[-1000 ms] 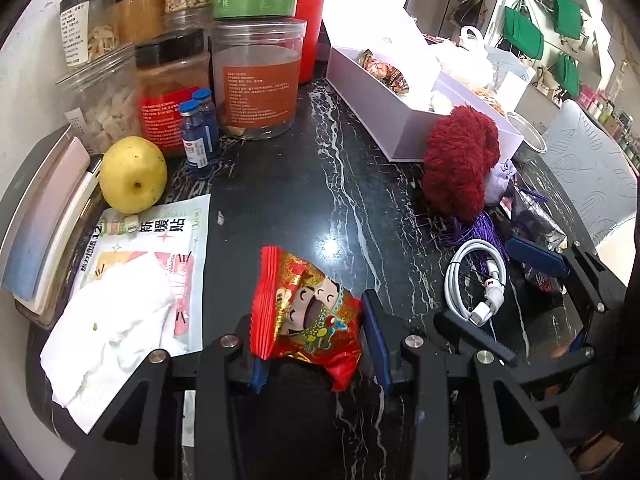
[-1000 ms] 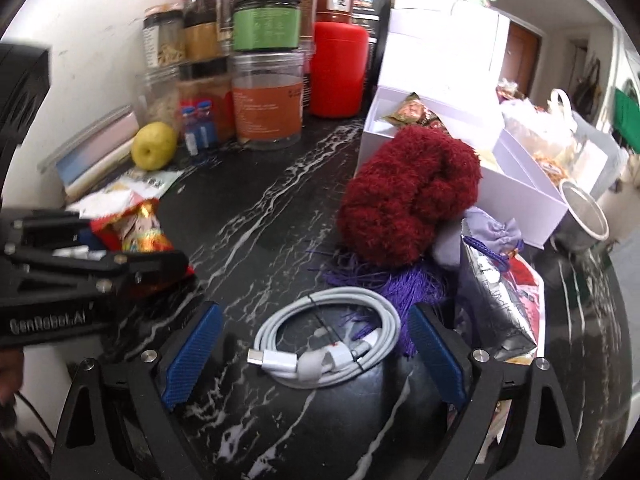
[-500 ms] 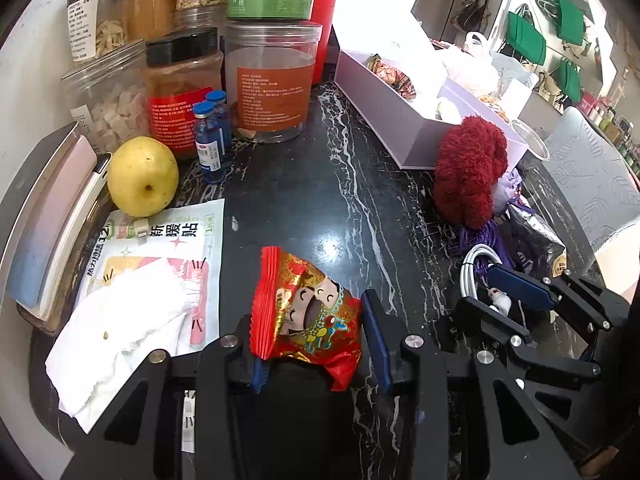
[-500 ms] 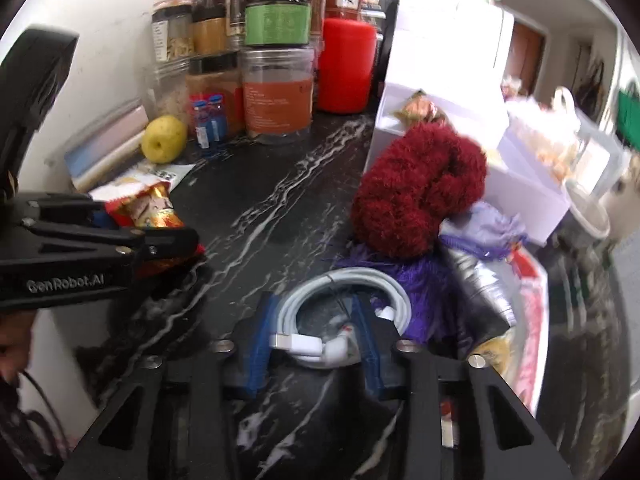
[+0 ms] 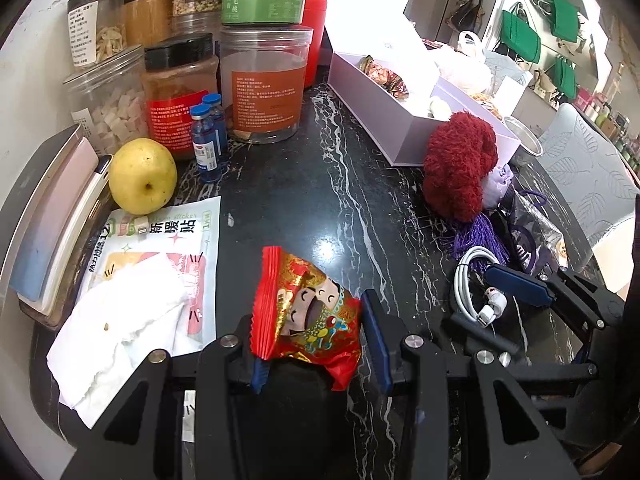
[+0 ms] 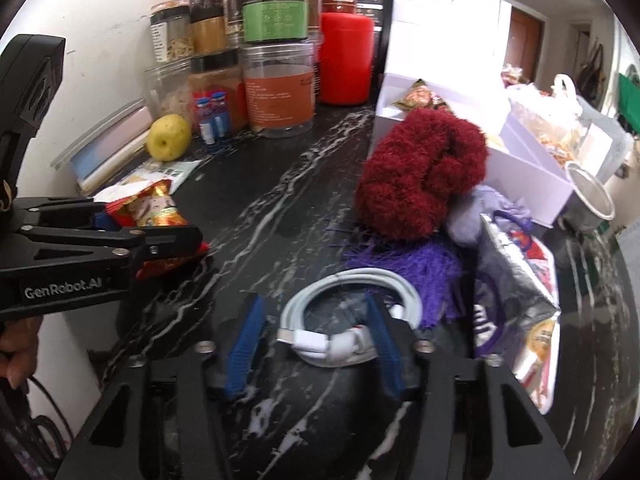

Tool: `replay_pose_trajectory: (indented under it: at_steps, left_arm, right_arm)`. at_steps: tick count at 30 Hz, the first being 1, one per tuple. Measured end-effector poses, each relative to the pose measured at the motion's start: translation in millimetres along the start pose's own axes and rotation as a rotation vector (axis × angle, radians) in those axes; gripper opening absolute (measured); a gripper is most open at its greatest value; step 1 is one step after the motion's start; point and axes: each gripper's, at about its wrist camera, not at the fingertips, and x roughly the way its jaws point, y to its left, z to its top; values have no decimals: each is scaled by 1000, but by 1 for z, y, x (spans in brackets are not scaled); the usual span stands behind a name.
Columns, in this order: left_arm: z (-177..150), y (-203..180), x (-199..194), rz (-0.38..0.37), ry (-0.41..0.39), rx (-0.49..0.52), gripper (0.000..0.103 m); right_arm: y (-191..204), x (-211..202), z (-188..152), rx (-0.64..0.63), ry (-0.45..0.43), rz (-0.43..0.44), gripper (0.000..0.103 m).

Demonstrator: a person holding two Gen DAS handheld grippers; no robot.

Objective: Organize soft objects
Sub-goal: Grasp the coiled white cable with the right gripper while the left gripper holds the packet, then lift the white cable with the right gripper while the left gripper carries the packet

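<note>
Between the right pads: coiled white cable [image 6: 352, 320] lies flat on the black marble counter [image 6: 260, 220], its plug end at 6 o'clock of the coil, nearest the camera.
Right gripper [image 6: 316, 340]: jaws opening; the cable sits between them. The right pad looks to be against the coil's 3 o'clock edge, the left pad stands clear at 9 o'clock; motion blur leaves contact uncertain, so I judge it not gripped.
Cable axis: the coil's longer span runs 9 to 3 o'clock, crosswise to the fingers, so a squeeze would flatten the loop rather than slide off it.
Left gripper [image 5: 316, 344]: clenched on the red snack packet [image 5: 308, 316], lifted off the counter, at 9 o'clock of the right gripper.
Nearer hand: the right, by far.
Purple tassel [image 6: 404, 268]: just past the cable at 1 o'clock, touching it.
Red fluffy bundle [image 6: 424, 176]: farther on at 1 o'clock, resting against the white box [image 6: 532, 168].
White box: farthest, at 1 to 2 o'clock, open-topped; likely where the soft things go.
</note>
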Motion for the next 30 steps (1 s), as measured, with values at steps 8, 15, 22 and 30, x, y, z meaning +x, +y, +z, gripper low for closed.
replay_pose_trajectory:
  at_steps: [8,15,22,30]
  left_arm:
    - [2,0,-3,-6,-9,1,40]
    - [6,-5,-8,-25,-31,21,40]
    - [8,-8,-5,-42,-23,36,40]
    - [9,-12,0,-58,-15,48,40]
  right_arm:
    - [-7,4,6,20,37,-1,39]
    - [-18,4,14,74,63,72,30]
    - [-26,1,16,104,86,70,42]
    - [-27,-18,2,79,18,7,87]
